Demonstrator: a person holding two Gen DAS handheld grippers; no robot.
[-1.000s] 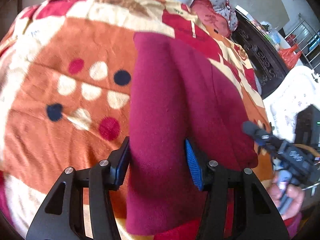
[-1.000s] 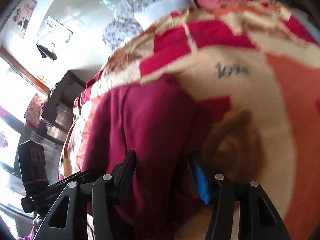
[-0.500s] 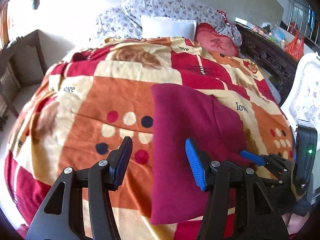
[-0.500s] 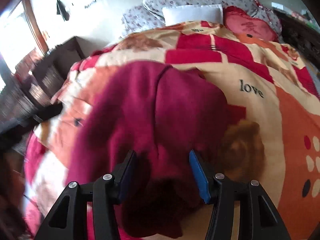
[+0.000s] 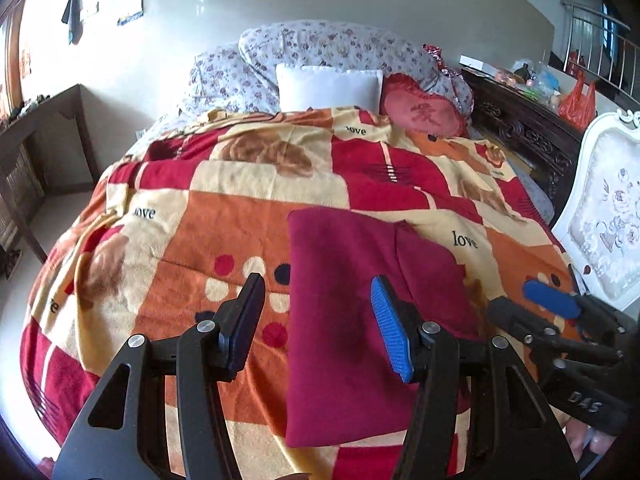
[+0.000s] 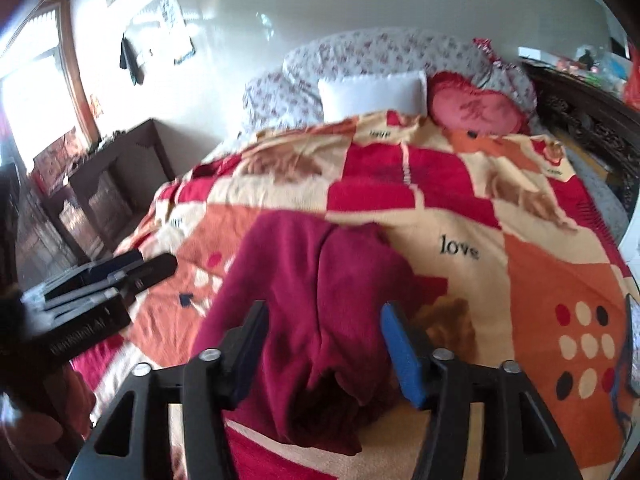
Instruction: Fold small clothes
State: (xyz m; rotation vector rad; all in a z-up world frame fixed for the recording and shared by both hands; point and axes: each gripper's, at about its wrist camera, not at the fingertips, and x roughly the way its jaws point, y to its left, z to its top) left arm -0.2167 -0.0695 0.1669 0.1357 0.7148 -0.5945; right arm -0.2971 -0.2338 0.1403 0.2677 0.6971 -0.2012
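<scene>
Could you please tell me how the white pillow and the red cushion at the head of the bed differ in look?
The white pillow is rectangular and plain; the red cushion is heart-shaped, frilled at the edge, and bears a character on its face. The pillow stands nearer the middle of the bed, the cushion to its right, touching it. Both lean against the floral bedding behind the blanket.

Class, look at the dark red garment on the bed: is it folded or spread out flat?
Folded. The dark red garment lies as a compact rectangle on the blanket, with a layered edge running down its middle; no sleeves stick out.
</scene>
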